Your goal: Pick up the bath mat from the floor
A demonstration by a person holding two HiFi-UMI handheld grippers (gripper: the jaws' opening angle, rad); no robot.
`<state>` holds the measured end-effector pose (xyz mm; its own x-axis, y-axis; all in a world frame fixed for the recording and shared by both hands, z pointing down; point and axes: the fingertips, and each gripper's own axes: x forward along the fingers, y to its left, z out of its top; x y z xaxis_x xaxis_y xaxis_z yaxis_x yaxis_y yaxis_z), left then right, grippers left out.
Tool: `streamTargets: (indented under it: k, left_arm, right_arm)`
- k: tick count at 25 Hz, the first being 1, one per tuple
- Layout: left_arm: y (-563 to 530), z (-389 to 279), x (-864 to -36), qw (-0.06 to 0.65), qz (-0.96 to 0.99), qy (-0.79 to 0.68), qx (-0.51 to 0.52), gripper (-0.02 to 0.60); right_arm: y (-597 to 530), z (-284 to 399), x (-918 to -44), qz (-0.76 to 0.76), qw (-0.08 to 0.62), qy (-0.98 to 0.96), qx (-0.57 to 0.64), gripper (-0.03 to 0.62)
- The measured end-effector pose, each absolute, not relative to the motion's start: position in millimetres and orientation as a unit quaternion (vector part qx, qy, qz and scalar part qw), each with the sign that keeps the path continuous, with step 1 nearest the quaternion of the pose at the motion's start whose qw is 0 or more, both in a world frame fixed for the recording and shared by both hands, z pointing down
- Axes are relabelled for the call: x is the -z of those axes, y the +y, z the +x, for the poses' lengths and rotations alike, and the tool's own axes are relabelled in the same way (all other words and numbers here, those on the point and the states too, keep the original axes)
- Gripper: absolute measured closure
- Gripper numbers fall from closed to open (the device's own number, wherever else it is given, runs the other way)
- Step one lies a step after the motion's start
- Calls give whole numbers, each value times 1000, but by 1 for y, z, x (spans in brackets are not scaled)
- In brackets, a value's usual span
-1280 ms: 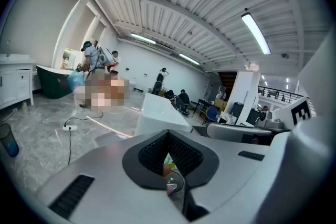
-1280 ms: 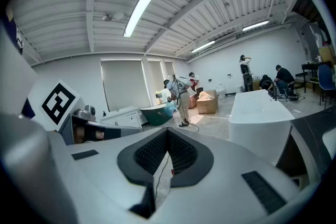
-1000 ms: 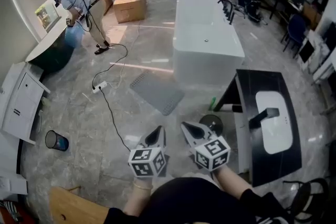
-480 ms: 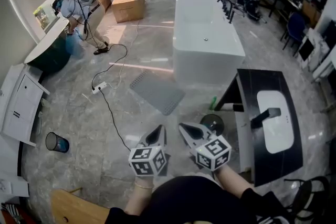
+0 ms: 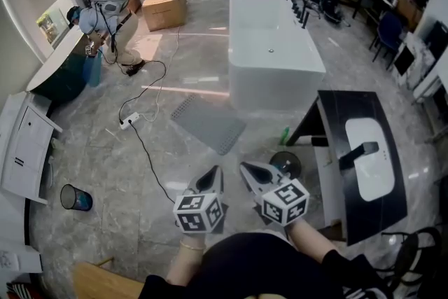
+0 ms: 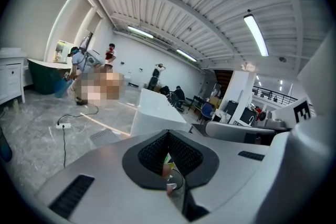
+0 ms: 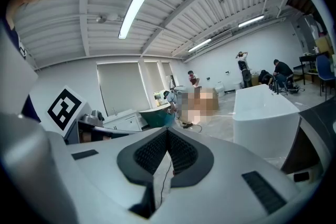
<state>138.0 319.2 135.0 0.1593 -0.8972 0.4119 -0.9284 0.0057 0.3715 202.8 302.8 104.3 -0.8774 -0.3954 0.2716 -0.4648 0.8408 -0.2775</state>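
Observation:
The grey bath mat (image 5: 208,122) lies flat on the marble floor just left of the white bathtub (image 5: 271,45); a sliver of the bath mat (image 6: 105,136) shows in the left gripper view. My left gripper (image 5: 208,180) and right gripper (image 5: 252,171) hang side by side close to my body, well short of the mat and above the floor. Both point toward it. Each has its jaws closed together with nothing between them. The left gripper (image 6: 168,136) and right gripper (image 7: 167,136) look out level across the room.
A black vanity with a white sink (image 5: 365,161) stands at my right. A black cable and power strip (image 5: 127,122) run across the floor left of the mat. A dark bin (image 5: 75,197) sits at the left, a round black object (image 5: 285,163) ahead. People work at the far end.
The view has shifted slightly forward and left; the person at the far left has moved a little. Both grippers stay closed and in the same place.

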Motion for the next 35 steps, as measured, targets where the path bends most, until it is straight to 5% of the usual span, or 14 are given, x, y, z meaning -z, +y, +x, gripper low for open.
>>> streamTargets:
  k: [35]
  left_arm:
    - [288,31,-163,315,698,-642,-29,581]
  right_arm:
    - [254,113,-135,254,119,-940,-192,583]
